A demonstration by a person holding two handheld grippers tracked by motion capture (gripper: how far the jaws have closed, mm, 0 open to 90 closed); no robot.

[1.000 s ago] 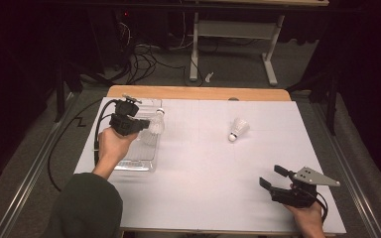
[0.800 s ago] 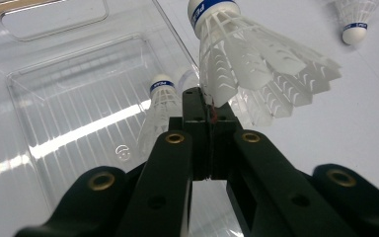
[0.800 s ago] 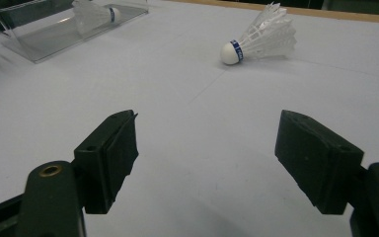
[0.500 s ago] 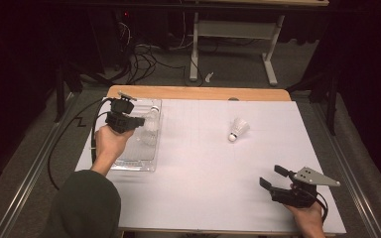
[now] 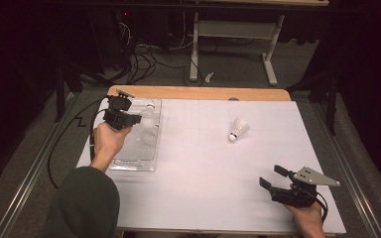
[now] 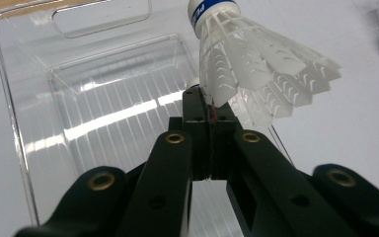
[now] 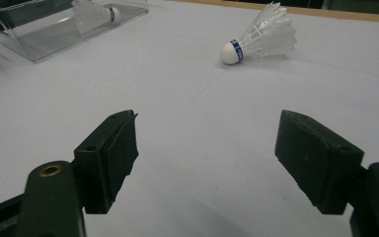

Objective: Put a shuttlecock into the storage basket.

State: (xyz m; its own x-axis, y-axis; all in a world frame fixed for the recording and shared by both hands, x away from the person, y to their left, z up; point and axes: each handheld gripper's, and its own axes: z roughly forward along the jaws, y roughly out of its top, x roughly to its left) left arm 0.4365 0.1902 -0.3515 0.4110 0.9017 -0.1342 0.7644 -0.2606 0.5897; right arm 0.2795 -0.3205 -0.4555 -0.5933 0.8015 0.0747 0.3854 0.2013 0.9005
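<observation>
Shuttlecock (image 6: 256,74) over clear tray (image 6: 24,148)

White sheet (image 5: 203,163) is covering nearly the whole tabletop, faint grid lines showing on it. Wooden table edge (image 5: 198,92) is peeking out along the far side. Loose shuttlecock (image 5: 238,129) is lying on its side on the sheet, right of centre toward the far edge, cork end pointing toward the near side; in the right gripper view (image 7: 261,34) a blue band is showing round the white cork. Grey carpet floor (image 5: 302,74) is running behind the table. Black cables (image 5: 144,62) are tangling on it at far left. White metal desk frame (image 5: 233,29) is standing behind, small white scrap (image 5: 209,77) lying near its foot. Metal floor rail (image 5: 30,173) is running along the left, another rail (image 5: 357,183) along the right.
</observation>
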